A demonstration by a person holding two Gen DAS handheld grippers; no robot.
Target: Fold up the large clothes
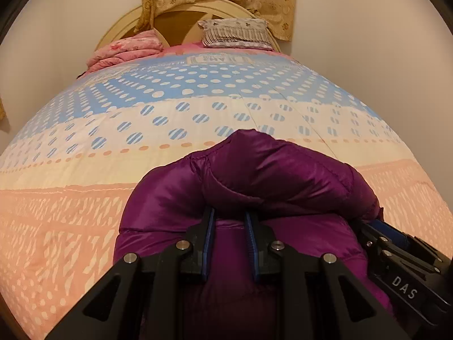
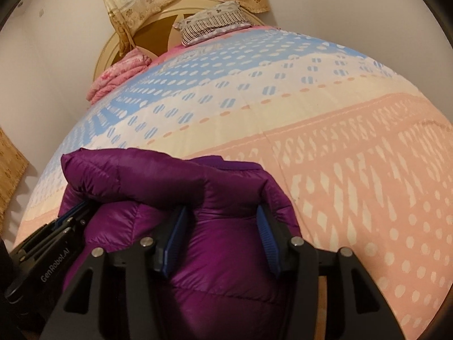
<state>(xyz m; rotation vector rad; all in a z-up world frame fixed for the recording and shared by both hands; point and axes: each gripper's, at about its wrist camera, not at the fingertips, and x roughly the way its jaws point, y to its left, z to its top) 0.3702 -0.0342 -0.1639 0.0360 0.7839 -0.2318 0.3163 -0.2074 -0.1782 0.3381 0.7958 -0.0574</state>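
Purple puffer jacket (image 1: pixel 254 175): bunched, glossy, quilted, near bed edge; pinched in left gripper (image 1: pixel 230 215); right gripper (image 2: pixel 220 215) clamped around fold.

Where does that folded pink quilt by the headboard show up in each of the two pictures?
Left wrist view: folded pink floral quilt, upper left, left of the headboard.
Right wrist view: same quilt, left of centre, upper part, tilted.
Shared landmark: striped grey pillow to its right.

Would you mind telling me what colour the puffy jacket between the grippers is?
The jacket is a shiny deep purple, seen best in the left wrist view.
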